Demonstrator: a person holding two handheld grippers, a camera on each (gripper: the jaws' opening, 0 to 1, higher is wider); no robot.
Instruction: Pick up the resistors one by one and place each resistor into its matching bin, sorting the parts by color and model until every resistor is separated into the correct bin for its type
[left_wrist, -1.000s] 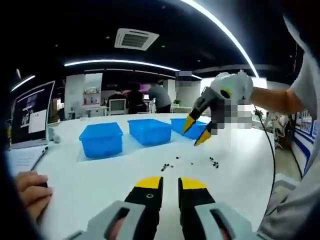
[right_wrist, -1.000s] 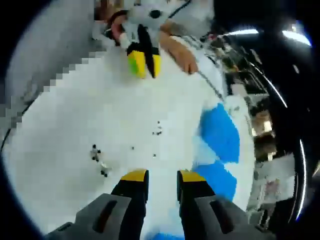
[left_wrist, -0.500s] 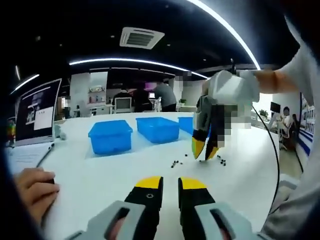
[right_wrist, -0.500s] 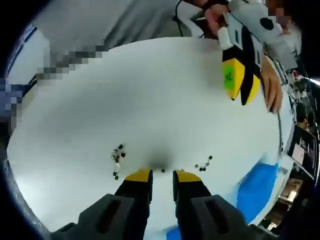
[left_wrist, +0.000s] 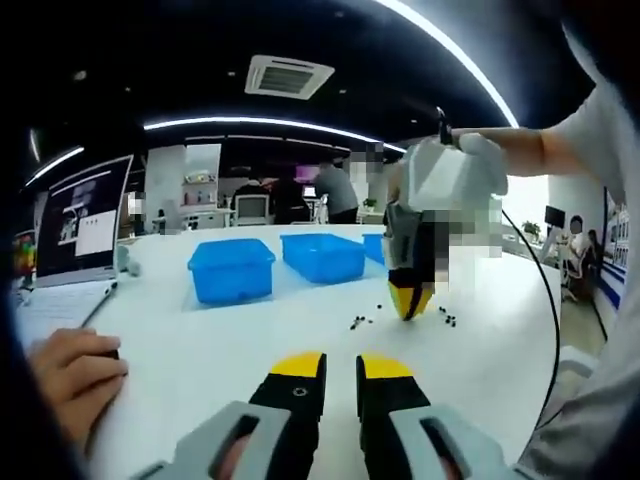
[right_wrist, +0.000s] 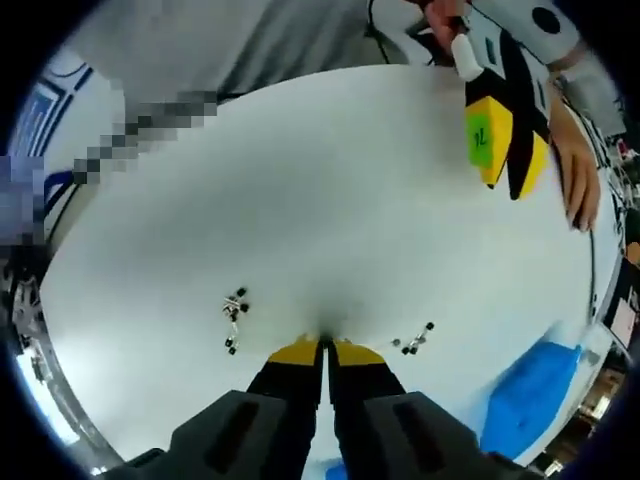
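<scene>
Small dark resistors lie loose on the white table (right_wrist: 300, 200), one cluster (right_wrist: 234, 312) left of my right gripper (right_wrist: 323, 348) and another (right_wrist: 412, 341) to its right. The right gripper's yellow-tipped jaws are pressed together, tips down on the table, at the spot where a single resistor lay; that part is hidden between them. In the left gripper view the right gripper (left_wrist: 410, 308) stands upright among the resistors (left_wrist: 360, 322). My left gripper (left_wrist: 341, 366) hovers open over the near table with nothing in it, and it appears again as the left gripper (right_wrist: 510, 178) in the right gripper view.
Three blue bins stand in a row beyond the parts: (left_wrist: 232, 270), (left_wrist: 322, 255), (left_wrist: 373, 246). A blue bin (right_wrist: 530, 392) is at the lower right. A laptop (left_wrist: 82, 222) and a person's hand (left_wrist: 72, 362) rest at the left. People sit far behind.
My right gripper came down to the table and its jaws shut where a resistor lay between them. The left gripper's view drifted slightly; its jaws stayed open.
</scene>
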